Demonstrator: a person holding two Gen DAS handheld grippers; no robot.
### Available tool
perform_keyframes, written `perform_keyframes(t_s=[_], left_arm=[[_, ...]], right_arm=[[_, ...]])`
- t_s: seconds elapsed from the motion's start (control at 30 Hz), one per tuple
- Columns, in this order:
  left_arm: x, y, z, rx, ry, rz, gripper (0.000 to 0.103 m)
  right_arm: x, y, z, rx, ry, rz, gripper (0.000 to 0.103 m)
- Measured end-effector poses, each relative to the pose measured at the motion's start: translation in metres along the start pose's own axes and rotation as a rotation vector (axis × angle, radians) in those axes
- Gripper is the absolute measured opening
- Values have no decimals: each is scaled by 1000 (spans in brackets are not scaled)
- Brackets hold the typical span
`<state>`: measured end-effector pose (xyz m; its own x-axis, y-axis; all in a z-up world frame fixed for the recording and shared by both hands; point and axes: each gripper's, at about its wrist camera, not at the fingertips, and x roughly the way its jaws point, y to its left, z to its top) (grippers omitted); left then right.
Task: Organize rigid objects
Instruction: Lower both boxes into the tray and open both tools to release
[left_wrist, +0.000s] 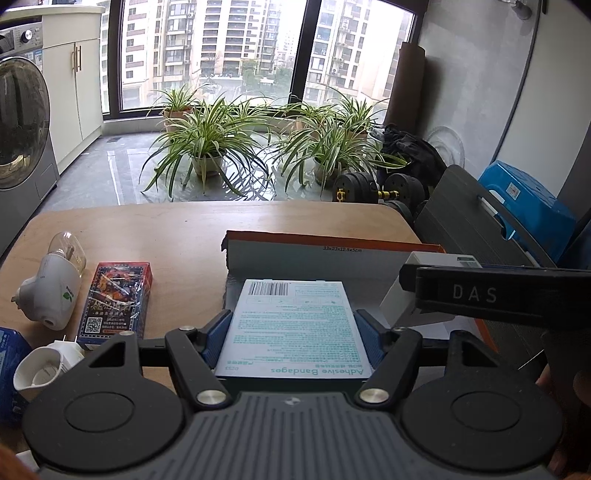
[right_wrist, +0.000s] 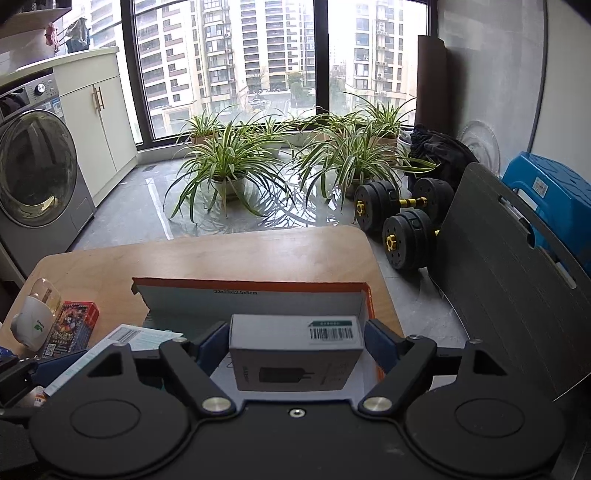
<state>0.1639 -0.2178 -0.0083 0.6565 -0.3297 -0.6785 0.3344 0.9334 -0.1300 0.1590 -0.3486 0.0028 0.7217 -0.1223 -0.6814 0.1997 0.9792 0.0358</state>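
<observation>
Orange-rimmed carton (left_wrist: 332, 240) is the drop spot: left gripper (left_wrist: 293, 334) fingers pinch adhesive bandages box (left_wrist: 291, 325) over it; right gripper (right_wrist: 295, 345) fingers flank charger box (right_wrist: 295, 350), contact unclear. Placing step; next, lower, let go.

Left gripper (left_wrist: 293, 334): grey ribbed body, two black round discs, black linkage arms with silver rivets, blue finger pads (left_wrist: 216, 338). Right gripper (right_wrist: 295, 341): black body, the same discs, arms, silver rivets and blue pads; its side reads "DAS" in white.
</observation>
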Motion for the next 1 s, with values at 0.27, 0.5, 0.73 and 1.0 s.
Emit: perform_keyframes(t_s=[0.27, 0.5, 0.73, 1.0], left_arm=[[7, -7, 9, -11, -11, -38, 84], [-20, -14, 8, 22, 3, 21, 99], [-58, -3, -4, 38, 20, 115, 103], [-94, 16, -21, -6, 6, 145, 103]], right_arm=[[-36, -17, 0, 56, -107, 6, 99], [-76, -15, -12, 18, -155, -43, 100], [-102, -8, -32, 32, -127, -17, 102], [-121, 11, -55, 15, -90, 18, 102]])
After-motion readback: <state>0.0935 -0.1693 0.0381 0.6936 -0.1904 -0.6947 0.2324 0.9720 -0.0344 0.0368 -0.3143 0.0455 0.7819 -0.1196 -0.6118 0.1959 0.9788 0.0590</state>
